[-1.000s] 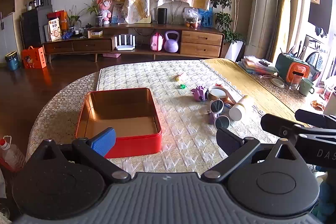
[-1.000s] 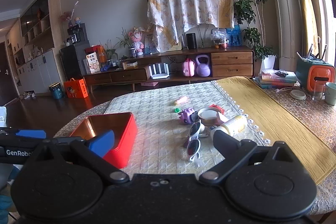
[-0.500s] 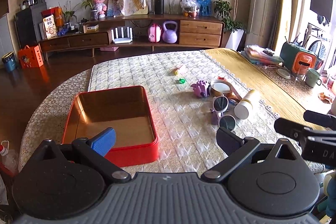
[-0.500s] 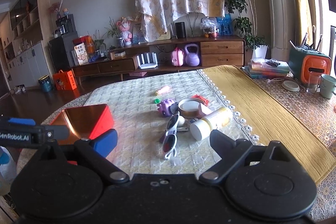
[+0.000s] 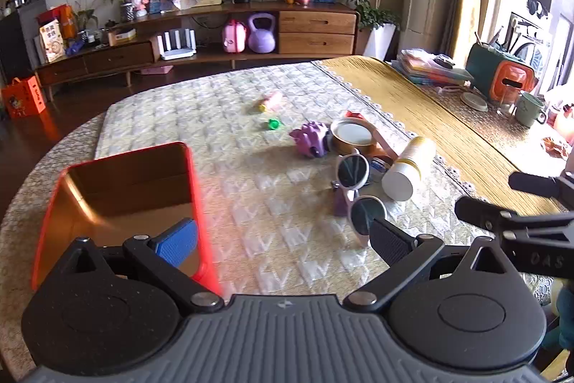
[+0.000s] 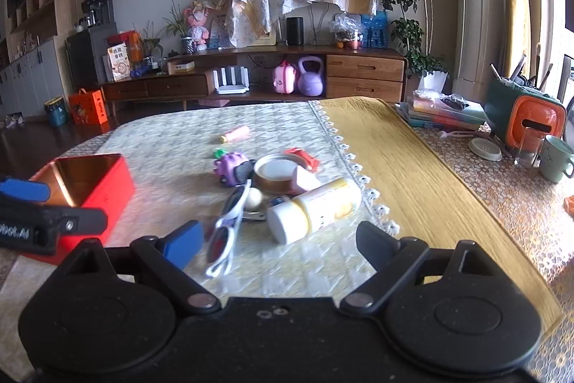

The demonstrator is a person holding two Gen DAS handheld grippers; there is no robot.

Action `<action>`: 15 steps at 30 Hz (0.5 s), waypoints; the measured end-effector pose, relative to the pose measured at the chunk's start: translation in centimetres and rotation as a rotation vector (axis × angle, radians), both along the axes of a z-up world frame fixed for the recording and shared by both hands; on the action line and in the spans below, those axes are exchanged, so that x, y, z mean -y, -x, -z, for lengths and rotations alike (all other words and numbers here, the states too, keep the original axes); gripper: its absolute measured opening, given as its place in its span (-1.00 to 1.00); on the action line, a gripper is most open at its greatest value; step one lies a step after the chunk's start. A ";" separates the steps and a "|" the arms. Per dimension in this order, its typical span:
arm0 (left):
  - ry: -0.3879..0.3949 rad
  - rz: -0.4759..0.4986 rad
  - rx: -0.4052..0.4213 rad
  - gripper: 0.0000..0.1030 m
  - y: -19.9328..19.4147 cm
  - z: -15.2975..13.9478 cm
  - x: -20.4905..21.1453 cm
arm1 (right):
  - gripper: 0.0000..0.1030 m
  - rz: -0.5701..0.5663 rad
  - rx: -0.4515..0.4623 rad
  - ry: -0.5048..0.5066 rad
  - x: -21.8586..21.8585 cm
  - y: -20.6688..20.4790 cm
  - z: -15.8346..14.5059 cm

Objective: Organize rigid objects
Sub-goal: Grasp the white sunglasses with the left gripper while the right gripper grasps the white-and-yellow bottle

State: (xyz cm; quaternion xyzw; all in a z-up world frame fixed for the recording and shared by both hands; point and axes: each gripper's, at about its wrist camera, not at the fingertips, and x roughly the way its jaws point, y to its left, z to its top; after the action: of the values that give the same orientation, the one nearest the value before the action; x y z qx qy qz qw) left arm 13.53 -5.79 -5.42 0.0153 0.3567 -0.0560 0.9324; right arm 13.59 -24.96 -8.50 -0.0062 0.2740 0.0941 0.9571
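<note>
Both tongs have come forward and lower toward the clutter since the earlier frames, and the right tongs have just been closing a little, though they stand wide and released with only the near lens of the sunglasses between their tips, untouched. Left tongs are released too, nothing between them, their blue fingertip over the near corner of the red tin, their dark fingertip just in front of the sunglasses' near lens

Largest to smallest: the surface under its quilted cloth; the open red tin at the left, nothing in it; the white-capped bottle on its side, right of the sunglasses; the round tin with a white lid behind it; the purple spiky toy to that tin's left; a pink tube and a small green piece farther back, apart from the heap
</note>
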 end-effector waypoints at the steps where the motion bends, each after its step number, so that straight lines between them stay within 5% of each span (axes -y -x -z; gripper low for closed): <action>1: 0.003 0.006 -0.006 0.99 -0.4 0.3 0.3 | 0.78 0.005 -0.005 0.003 0.2 -0.7 0.1; 15: 0.005 0.085 -0.084 0.99 -5.6 5.2 4.9 | 0.75 0.117 -0.098 0.051 1.2 -10.9 2.6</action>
State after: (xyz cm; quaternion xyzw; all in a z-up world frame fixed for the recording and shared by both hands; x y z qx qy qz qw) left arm 19.16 -10.72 -10.58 0.0258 0.3942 -0.0972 0.9135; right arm 24.46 -26.19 -11.15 -0.0100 0.3227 0.0312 0.9459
